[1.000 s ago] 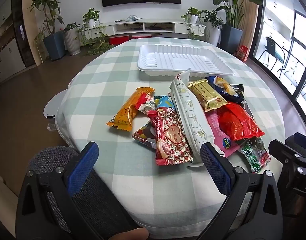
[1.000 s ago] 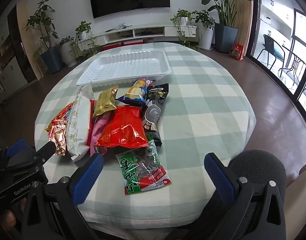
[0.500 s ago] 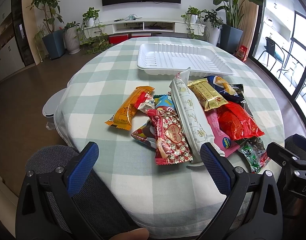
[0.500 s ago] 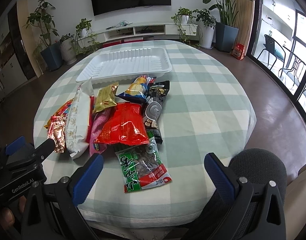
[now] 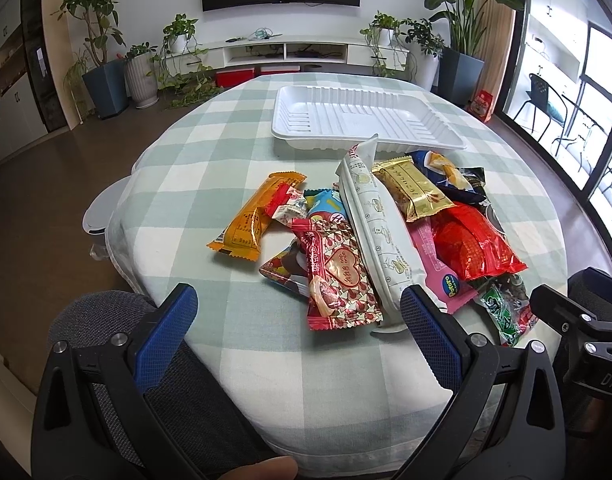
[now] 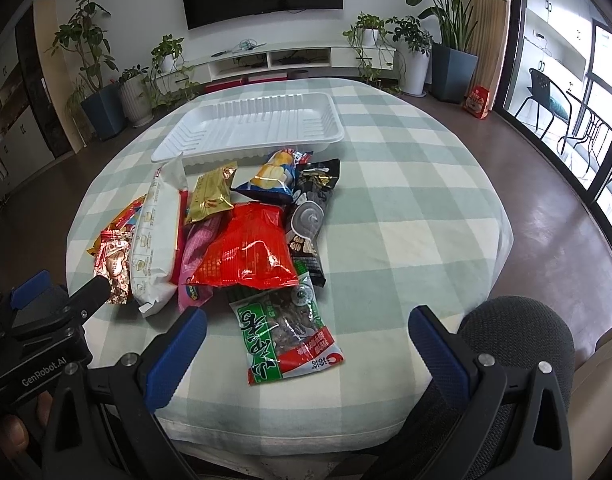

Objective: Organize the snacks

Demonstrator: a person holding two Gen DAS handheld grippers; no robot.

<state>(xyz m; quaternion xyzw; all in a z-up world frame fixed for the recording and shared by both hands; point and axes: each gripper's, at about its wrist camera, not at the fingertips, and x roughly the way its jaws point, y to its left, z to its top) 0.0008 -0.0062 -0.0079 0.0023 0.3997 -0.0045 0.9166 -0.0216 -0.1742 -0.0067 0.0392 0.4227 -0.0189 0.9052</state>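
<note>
snacks: a heap of wrapped packets lying mid-table on the checked cloth [image 5: 209, 152], just in front of the white tray [image 5: 362, 120]; the tray holds nothing. contents noted: orange bar [image 5: 253, 216], heart-print red packet [image 5: 340, 280], long white pack [image 5: 380, 232], gold packet [image 5: 414, 192], red bag [image 6: 247, 254], green seaweed packet [image 6: 283, 332].
change: over the last second both views have drawn slightly nearer the heap; no packet has shifted. judged: sorting not yet begun, approach only.
left gripper [image 5: 297, 316]: jaws wide apart, holding nothing, touching nothing, poised at the near table edge facing the heart-print packet.
right gripper [image 6: 306, 336]: jaws wide apart, empty, hovering with the green seaweed packet between its fingers but no contact visible.
</note>
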